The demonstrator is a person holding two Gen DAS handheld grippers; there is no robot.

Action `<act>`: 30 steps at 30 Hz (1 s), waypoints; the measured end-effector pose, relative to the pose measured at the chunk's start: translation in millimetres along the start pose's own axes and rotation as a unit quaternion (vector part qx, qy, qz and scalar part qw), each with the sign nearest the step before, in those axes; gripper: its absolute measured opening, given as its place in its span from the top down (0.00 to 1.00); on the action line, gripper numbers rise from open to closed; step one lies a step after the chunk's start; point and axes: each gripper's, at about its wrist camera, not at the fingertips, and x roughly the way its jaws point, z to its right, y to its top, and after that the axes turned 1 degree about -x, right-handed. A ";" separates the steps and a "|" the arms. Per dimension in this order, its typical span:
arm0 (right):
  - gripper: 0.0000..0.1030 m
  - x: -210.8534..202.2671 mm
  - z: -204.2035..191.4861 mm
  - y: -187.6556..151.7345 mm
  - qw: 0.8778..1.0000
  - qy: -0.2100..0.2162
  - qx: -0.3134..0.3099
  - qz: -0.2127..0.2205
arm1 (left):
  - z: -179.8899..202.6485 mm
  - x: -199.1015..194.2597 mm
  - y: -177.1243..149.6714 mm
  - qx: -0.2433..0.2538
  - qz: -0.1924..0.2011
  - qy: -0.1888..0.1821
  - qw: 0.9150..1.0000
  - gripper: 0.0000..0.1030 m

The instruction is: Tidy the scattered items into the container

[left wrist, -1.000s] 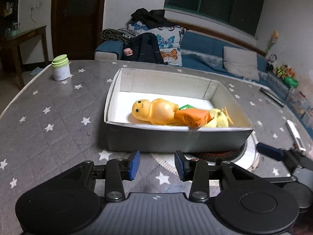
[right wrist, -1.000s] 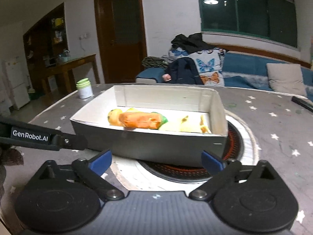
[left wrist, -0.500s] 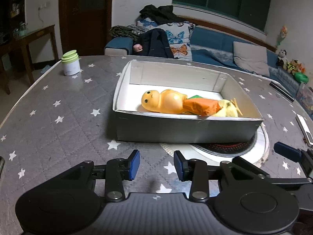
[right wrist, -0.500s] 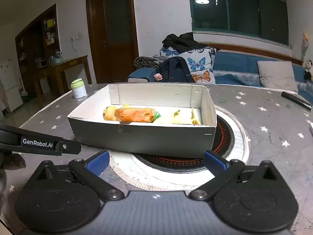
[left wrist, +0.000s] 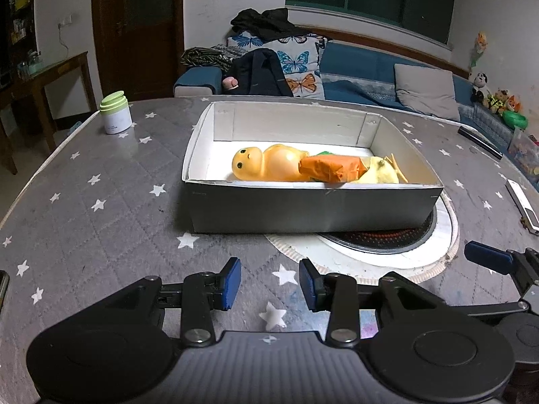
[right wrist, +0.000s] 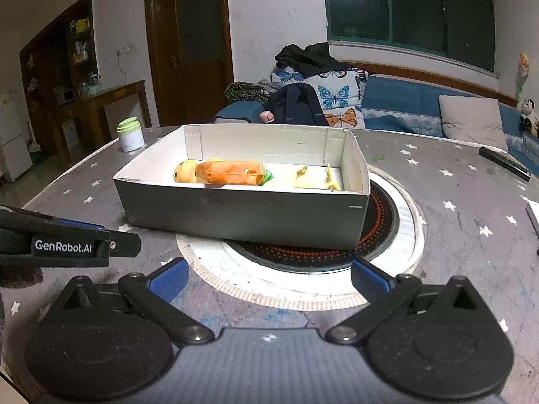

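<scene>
A grey cardboard box [left wrist: 303, 208] with a white inside stands on the star-patterned table, also in the right wrist view [right wrist: 242, 212]. Inside lie an orange doll [left wrist: 266, 163], an orange packet [left wrist: 331, 168] and a yellow soft toy [left wrist: 382, 171]. The doll [right wrist: 185, 171], packet [right wrist: 229, 172] and yellow toy [right wrist: 313, 181] also show in the right wrist view. My left gripper [left wrist: 270, 284] is partly open and empty, short of the box. My right gripper [right wrist: 267, 277] is wide open and empty, short of the box.
A white jar with a green lid [left wrist: 115, 112] stands at the table's far left. The box overlaps a round burner plate [right wrist: 380, 232]. A black remote [left wrist: 480, 141] and a white remote [left wrist: 522, 205] lie on the right. A sofa with cushions stands beyond the table.
Both grippers have drawn back from the box, which now looks farther away. The jaws and the box's contents have not changed.
</scene>
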 end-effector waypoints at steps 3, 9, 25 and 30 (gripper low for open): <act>0.00 -1.3 2.6 -1.1 1.000 0.004 0.011 -0.003 | 0.8 -0.5 -2.4 0.000 -0.001 0.002 1.000 0.61; 0.00 -4.0 3.9 -4.1 1.000 -0.005 0.014 -0.006 | -3.4 -1.1 -4.7 -0.016 -0.004 -0.001 1.000 0.61; 0.00 -7.5 4.8 -5.6 1.000 -0.007 0.013 -0.005 | -1.0 -1.3 -8.8 0.003 0.007 0.014 1.000 0.61; 0.00 -6.5 5.3 -4.4 1.000 -0.008 0.015 -0.006 | 0.5 2.2 -7.7 0.003 -0.007 0.008 1.000 0.61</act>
